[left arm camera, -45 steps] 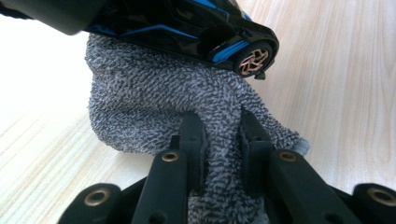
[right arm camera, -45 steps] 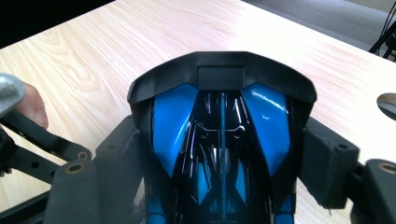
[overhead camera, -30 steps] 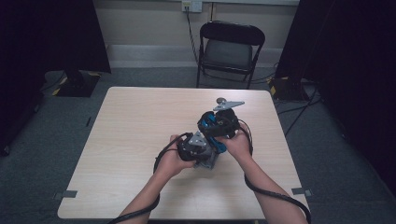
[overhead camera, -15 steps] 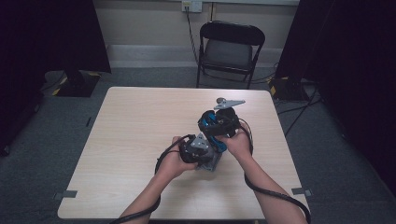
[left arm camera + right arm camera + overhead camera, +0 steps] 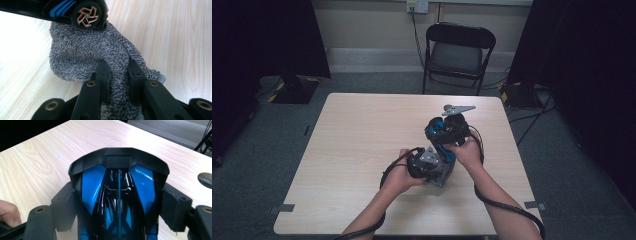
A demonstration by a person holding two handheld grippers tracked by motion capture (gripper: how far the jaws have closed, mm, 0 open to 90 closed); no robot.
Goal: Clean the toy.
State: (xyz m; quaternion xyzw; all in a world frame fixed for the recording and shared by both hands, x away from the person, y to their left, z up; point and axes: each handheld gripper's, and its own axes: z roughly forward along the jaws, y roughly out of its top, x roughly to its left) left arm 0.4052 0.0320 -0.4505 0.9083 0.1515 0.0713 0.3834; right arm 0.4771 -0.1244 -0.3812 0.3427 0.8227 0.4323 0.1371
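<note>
A black and blue toy car (image 5: 117,192) is held above the table, with my right gripper (image 5: 120,196) shut on its body, one pad (image 5: 66,197) on each side. In the high view the car (image 5: 443,146) points down toward the table from the right gripper (image 5: 447,135). My left gripper (image 5: 118,66) is shut on a grey fluffy cloth (image 5: 80,55), which bunches up between its jaws. The cloth lies against the underside of the car by a bronze-spoked wheel (image 5: 87,15). In the high view the left gripper (image 5: 428,167) and the cloth (image 5: 441,176) sit just below the car.
The light wooden table (image 5: 362,130) carries both hands near its front right. A folding chair (image 5: 459,50) stands beyond the far edge, with cables on the floor to the right. A fingertip (image 5: 8,216) of the other hand shows at the lower left of the right gripper view.
The left gripper and the cloth have shifted slightly to the right under the car. The right gripper and the car have stayed in place.
</note>
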